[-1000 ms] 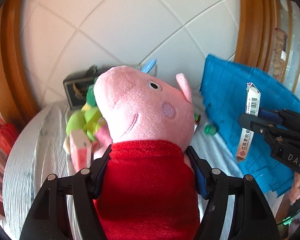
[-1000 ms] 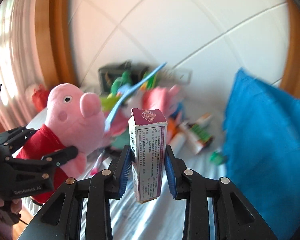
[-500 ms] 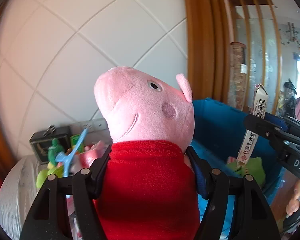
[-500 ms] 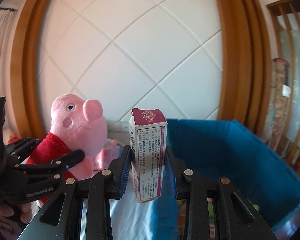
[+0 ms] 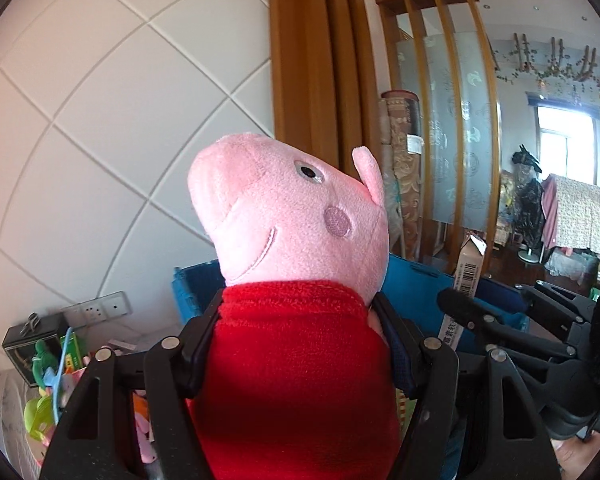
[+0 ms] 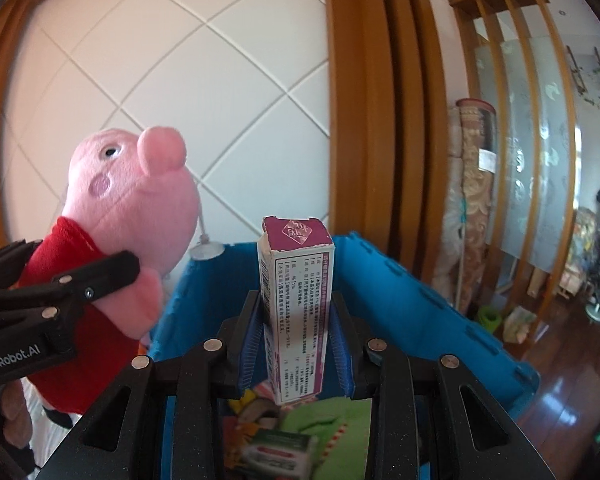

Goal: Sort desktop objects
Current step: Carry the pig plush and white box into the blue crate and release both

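At the far left of the left wrist view, a heap of small toys (image 5: 56, 392) lies on the pale tabletop (image 5: 4, 420) below a white tiled wall (image 5: 100, 120), with a dark little box (image 5: 24, 344) behind it. Further right, the left claw (image 5: 300, 344) is clenched on the red body of a pink plush pig (image 5: 296, 280), its pads pressing into both flanks and the head rising upright above them. Behind the pig stands a blue bin (image 5: 412, 292). At the right edge the right claw (image 5: 460, 312) shows from the side with a barcoded carton (image 5: 466, 280) in it.

Seen from the right wrist view, the left claw (image 6: 112, 272) and the plush pig (image 6: 132, 216) sit at the left, a hand (image 6: 16, 420) below them. In the middle the right claw (image 6: 296, 340) grasps the tall white and purple carton (image 6: 298, 304), held upright over the open blue bin (image 6: 440, 312), where blurred green and white packets (image 6: 292, 436) lie. To the right, a wooden frame (image 6: 372, 120) and a glass partition (image 6: 532, 140) stand above a dark wooden floor (image 6: 572, 380).
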The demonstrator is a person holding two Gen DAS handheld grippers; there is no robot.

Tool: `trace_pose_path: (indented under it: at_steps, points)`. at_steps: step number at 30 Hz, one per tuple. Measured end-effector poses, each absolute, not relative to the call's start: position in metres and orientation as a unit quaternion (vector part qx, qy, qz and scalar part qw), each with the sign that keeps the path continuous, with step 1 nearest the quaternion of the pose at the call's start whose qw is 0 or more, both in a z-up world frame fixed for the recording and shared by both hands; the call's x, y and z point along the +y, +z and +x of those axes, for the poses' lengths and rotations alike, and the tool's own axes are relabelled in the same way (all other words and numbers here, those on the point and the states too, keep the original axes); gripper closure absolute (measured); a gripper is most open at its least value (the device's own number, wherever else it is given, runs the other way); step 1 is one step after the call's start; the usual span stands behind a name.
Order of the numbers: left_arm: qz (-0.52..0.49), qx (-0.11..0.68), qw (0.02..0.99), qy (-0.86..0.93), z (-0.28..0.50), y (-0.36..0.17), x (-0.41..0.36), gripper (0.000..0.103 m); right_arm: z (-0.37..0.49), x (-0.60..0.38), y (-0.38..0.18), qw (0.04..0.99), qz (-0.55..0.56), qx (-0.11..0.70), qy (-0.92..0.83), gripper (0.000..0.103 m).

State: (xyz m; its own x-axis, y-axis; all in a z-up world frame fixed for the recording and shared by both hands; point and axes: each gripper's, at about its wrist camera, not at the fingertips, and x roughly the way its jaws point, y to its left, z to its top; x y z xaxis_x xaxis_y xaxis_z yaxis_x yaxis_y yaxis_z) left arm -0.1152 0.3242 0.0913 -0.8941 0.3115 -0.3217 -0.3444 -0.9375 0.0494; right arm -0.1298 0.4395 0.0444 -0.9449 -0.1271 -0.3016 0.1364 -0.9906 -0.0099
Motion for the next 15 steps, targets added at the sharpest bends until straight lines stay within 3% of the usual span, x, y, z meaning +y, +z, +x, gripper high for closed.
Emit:
trace_pose_path:
  at_steps: [15]
  points:
    - [-0.208, 0.095, 0.184, 0.956, -0.148, 0.068, 0.392, 0.031, -0.173, 0.505, 0.013, 0.033, 0.199, 0.012, -0.979, 0.071]
